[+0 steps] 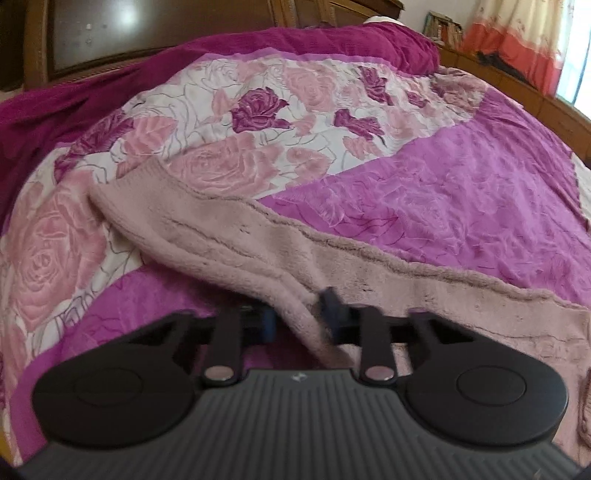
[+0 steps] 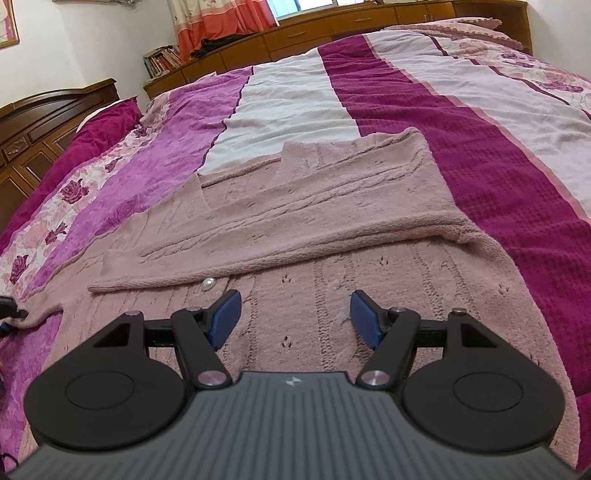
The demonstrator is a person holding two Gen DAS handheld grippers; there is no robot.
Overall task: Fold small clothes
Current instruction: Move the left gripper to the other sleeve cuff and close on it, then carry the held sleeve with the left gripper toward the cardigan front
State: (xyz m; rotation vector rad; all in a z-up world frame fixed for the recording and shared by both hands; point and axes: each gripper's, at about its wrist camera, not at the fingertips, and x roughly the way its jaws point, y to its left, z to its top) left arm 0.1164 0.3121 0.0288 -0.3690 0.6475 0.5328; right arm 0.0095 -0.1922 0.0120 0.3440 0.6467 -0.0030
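Bedroom, big bed point(image 2: 480, 155) under a magenta, white and rose-print bedspread point(image 1: 461, 192), wooden headboard point(image 2: 44, 122) far left of the right tool, low wooden cabinets point(image 2: 332, 22) and a coral curtain point(image 2: 221, 18) at the far end, books point(image 2: 162, 59) stacked on the cabinet corner. The task garment is a dusty-pink knit cardigan point(image 2: 314, 206), spread flat on the bed straight ahead of and under the right tool, one sleeve point(image 2: 258, 243) already laid across the body, a pale button point(image 2: 208, 283) just ahead of its left finger. Left tool point(image 1: 295, 314): fingers nearly together, clamped on a bunched ridge of the cardigan's edge that runs up between the pads; the rest of the knit trails away ahead and to its right. Right tool point(image 2: 295, 317): fingers well apart, nothing between them, hovering just over the cardigan front; contact with the knit can't be told. Step in hand looks like gripping the second side or sleeve to fold it in. Next move probably calls for lifting the pinched edge and carrying it across onto the body, right tool pinning or gripping the cloth so it doesn't drag. Nothing stands in the way; soft wrinkled bedspread may let the knit slide or bunch.
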